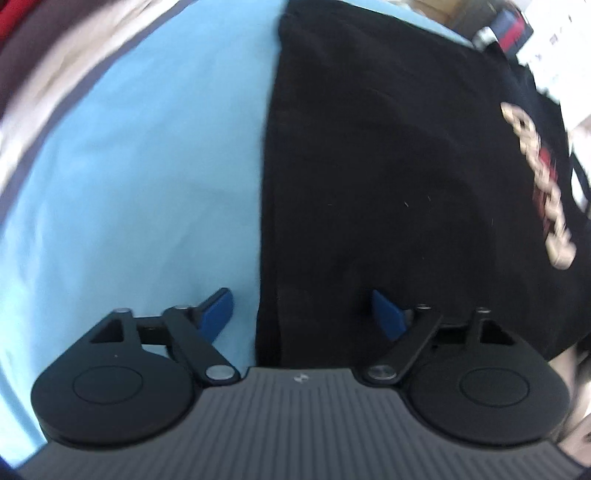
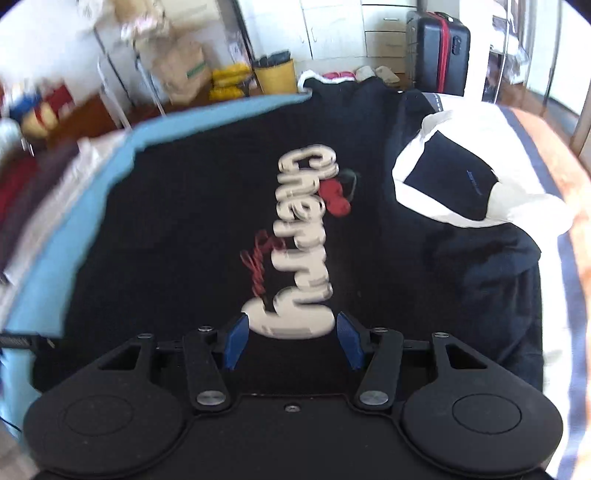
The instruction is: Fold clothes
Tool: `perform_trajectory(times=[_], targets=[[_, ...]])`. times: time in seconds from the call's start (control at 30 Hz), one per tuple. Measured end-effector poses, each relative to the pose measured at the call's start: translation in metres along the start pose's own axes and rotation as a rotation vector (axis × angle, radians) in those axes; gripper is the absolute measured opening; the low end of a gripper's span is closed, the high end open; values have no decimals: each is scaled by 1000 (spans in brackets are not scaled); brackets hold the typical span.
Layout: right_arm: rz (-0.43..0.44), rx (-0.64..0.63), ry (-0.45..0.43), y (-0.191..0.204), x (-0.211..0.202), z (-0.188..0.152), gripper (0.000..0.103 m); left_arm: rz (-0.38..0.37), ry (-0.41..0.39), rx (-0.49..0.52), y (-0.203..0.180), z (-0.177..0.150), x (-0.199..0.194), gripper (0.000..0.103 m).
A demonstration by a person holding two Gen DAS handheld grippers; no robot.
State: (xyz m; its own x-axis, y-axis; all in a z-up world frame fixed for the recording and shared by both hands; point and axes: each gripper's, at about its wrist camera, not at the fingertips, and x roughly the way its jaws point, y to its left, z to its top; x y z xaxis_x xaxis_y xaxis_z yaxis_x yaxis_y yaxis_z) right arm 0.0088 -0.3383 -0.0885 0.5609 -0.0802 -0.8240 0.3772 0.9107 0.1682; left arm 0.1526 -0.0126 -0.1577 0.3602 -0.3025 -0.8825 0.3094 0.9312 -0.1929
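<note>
A light blue sheet (image 2: 99,192) covers the bed, showing along its left side and far edge. On the floor past the far edge stand a yellow bin (image 2: 276,75) lined with a dark bag, yellow packets (image 2: 228,80) to its left, and a brown paper bag (image 2: 183,70) further left. A black suitcase (image 2: 437,51) with a red stripe stands upright at the far right, before white drawers (image 2: 382,27). An orange blanket (image 2: 546,147) edges the right side

Our left gripper (image 1: 303,314) has blue fingertip pads, black linkage arms with silver screws, round black discs and a grey ribbed body. Our right gripper (image 2: 291,341) matches, its body black.
</note>
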Motion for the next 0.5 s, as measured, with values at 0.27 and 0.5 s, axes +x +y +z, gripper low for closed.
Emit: perform_trajectory(times=[0.27,0.5], targets=[[6,78,-9,-20,4,4,59,159,-238,261,-46,-13,-47,5],[-209,162,4,-56,1,3,59,243,-48,233,-30,-36,-8,9]])
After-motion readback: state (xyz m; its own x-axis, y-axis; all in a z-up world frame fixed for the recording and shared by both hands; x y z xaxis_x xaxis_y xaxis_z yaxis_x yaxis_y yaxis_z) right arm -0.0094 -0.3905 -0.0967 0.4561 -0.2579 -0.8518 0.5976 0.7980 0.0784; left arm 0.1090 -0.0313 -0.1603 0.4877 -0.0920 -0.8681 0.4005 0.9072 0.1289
